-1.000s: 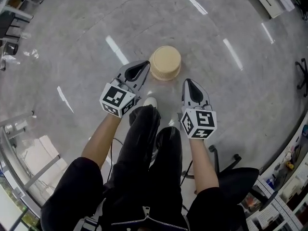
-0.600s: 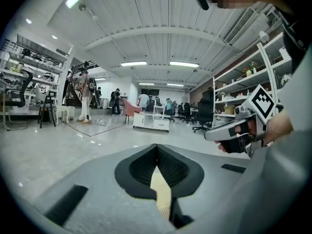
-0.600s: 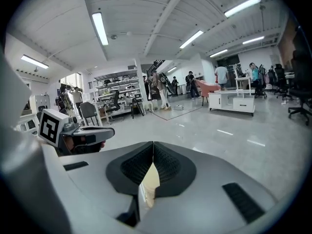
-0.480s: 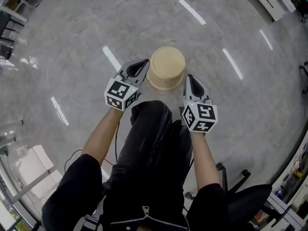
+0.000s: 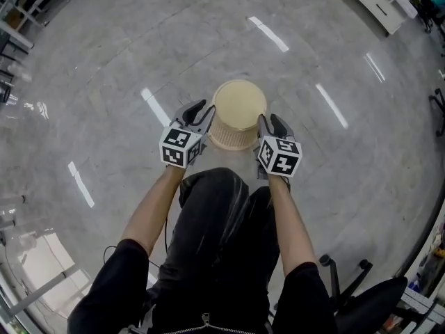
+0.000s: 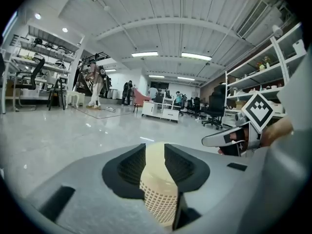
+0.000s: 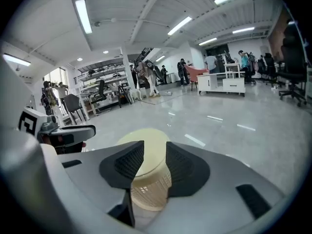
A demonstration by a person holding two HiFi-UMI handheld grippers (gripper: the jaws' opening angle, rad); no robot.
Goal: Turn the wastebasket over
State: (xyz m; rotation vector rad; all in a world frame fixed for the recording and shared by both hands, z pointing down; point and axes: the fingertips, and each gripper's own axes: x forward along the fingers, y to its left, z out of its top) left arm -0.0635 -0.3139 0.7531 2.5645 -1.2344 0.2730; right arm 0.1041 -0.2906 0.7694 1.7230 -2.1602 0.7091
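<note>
I haven't turned the wastebasket (image 5: 238, 110) yet (closed end up, I think). My left gripper (image 5: 197, 111) and right gripper (image 5: 270, 124) flank it, their jaws just opened and clasping nothing.

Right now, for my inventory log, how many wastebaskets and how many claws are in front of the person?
Wastebasket: 1
Claws: 2, the left claw and the right claw, both with jaws just opened and nothing held between them
Total: 3
</note>
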